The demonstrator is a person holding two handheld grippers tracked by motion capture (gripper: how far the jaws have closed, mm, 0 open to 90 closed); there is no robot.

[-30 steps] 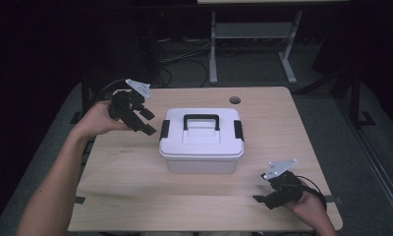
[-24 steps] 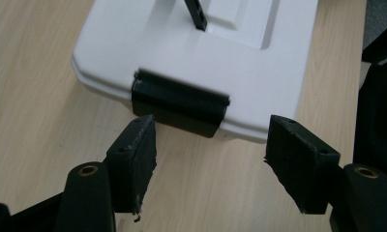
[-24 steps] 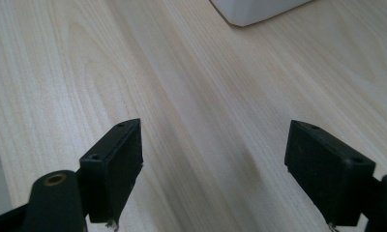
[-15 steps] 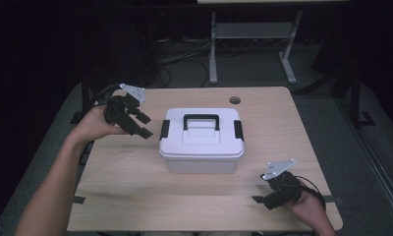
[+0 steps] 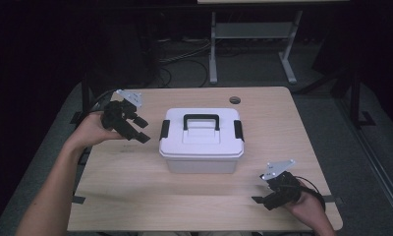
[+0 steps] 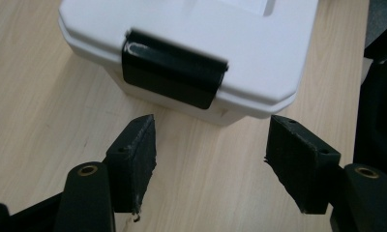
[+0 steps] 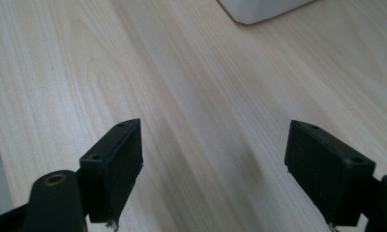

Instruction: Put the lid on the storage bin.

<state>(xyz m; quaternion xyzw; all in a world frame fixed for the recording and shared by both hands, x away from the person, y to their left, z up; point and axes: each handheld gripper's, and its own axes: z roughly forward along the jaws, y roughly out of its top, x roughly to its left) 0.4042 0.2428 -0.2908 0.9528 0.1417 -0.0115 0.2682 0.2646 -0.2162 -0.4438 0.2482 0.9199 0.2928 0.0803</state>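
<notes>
A white plastic box (image 5: 201, 141) with a black carry handle (image 5: 201, 119) and a black latch on each short side stands in the middle of the wooden table (image 5: 135, 196). My left gripper (image 5: 141, 131) hovers open just left of the box, its jaws aimed at the left latch (image 5: 164, 129). In the left gripper view that latch (image 6: 174, 75) lies ahead of the gripper (image 6: 211, 159), apart from the pads, with nothing between them. My right gripper (image 5: 261, 195) rests open near the table's front right corner, over bare wood (image 7: 211, 145), the box's corner (image 7: 259, 9) far ahead.
A small dark round hole (image 5: 235, 100) sits in the table's far edge behind the box. Beyond the table stand a metal frame (image 5: 253, 44) and cables on a dark floor. Bare wood lies in front of the box.
My left gripper has shifted a little toward the box's left side and sunk slightly. The right gripper and the box have stayed put.
</notes>
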